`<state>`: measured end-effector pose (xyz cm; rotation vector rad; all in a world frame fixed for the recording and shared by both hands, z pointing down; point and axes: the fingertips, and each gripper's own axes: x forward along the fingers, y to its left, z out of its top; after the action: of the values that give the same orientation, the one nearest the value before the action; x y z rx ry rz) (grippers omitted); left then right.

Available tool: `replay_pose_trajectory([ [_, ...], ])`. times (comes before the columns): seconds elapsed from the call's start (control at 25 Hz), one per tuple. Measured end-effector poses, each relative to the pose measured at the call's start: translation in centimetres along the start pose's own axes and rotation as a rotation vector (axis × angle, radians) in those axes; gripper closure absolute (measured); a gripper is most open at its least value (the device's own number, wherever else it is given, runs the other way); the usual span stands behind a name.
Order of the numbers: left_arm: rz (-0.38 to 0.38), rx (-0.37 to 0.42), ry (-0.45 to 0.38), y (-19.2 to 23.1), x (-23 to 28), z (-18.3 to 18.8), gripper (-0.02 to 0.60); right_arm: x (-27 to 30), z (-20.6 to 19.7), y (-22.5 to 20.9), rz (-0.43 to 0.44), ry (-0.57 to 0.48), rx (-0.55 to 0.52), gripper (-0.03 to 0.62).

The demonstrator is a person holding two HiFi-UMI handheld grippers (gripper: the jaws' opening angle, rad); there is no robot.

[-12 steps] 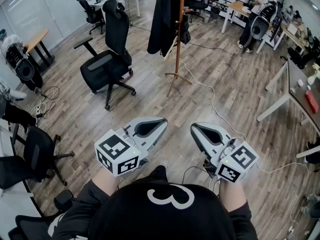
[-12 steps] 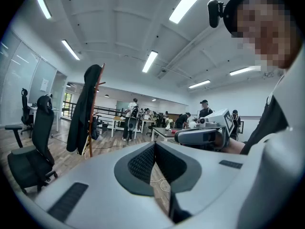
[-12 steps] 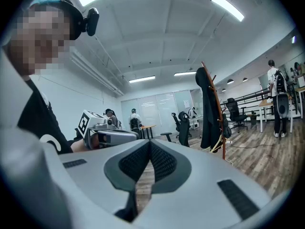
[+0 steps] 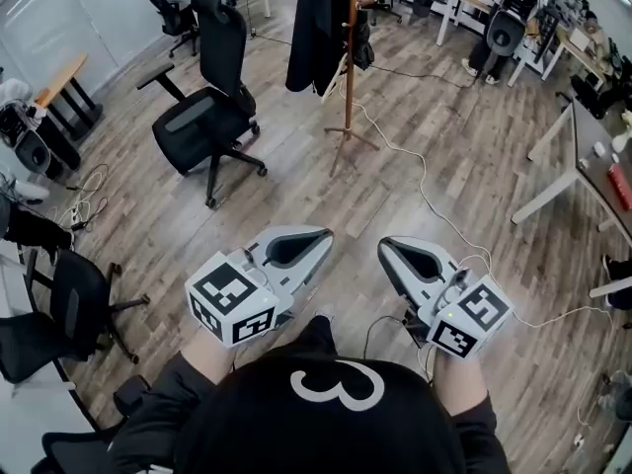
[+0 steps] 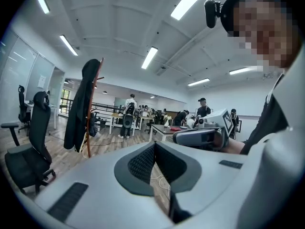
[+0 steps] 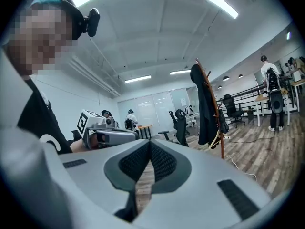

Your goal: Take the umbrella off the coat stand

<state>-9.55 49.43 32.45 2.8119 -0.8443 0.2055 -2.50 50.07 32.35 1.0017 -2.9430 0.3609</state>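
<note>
The wooden coat stand (image 4: 348,77) stands far ahead on the plank floor, with a long black coat (image 4: 314,28) draped on it. A small dark bundle (image 4: 363,45) hangs on the pole's right side, and a pale curved piece (image 4: 336,85) shows under the coat. I cannot tell which is the umbrella. My left gripper (image 4: 324,235) and right gripper (image 4: 385,247) are held side by side close to my body, both shut and empty, well short of the stand. The stand also shows in the left gripper view (image 5: 90,123) and the right gripper view (image 6: 215,123).
A black office chair (image 4: 212,107) stands left of the stand, and another (image 4: 69,304) is at my near left. A white cable (image 4: 423,181) runs across the floor from the stand's base. Desks (image 4: 578,166) line the right side. People work at far tables.
The floor, chair and stand have slid slightly up in the head view. Both grippers keep their place and stay shut.
</note>
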Motion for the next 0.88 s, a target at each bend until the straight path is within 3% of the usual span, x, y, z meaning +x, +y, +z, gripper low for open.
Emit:
replay_pose_trajectory([
  [0.36,-0.020,-0.014,0.036,4.3,3.0,-0.5,0.566,3.2,-1.2,-4.0,-0.024,0.019,0.052,0.568],
  [0.88,-0.037,-0.073,0.060,17.1,7.2,0.8,0.566,13.1,1.0,-11.8,-0.050,0.045,0.079,0.566],
])
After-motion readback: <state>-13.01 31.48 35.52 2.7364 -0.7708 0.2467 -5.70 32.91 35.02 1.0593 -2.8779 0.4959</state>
